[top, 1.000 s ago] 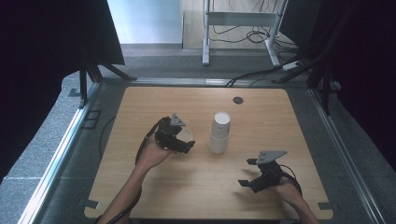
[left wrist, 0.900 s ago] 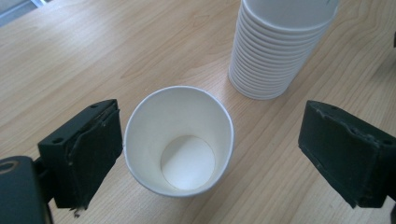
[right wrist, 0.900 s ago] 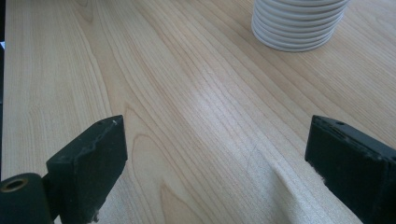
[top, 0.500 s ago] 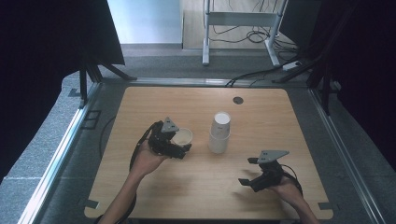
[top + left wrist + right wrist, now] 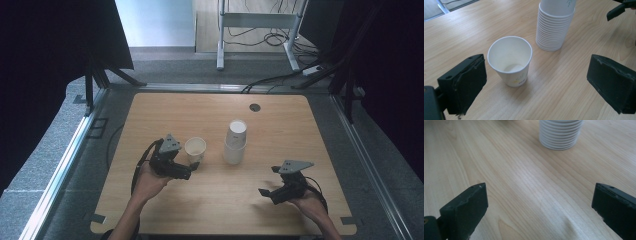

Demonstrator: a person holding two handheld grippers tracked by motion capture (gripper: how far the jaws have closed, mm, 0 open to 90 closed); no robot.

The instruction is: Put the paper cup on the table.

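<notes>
A single paper cup (image 5: 510,60) is stood upright on the surface (image 5: 220,200), just left of the cup stack (image 5: 235,141). It is faced by the left gripper (image 5: 535,82), jaws apart, likely freeing it. The right gripper (image 5: 274,189) is held wide open, well apart.

The table (image 5: 461,30) is pale wood with a fine straight grain and a smooth, faintly sheened finish. The single cup (image 5: 510,60) just ahead of the left hand-held gripper (image 5: 535,80) is matt white paper with a small printed mark; the stack of cups (image 5: 555,25) farther on shows ribbed paper rims. The gripper pads (image 5: 465,82) look like black, dull, rough-edged rubber.
</notes>
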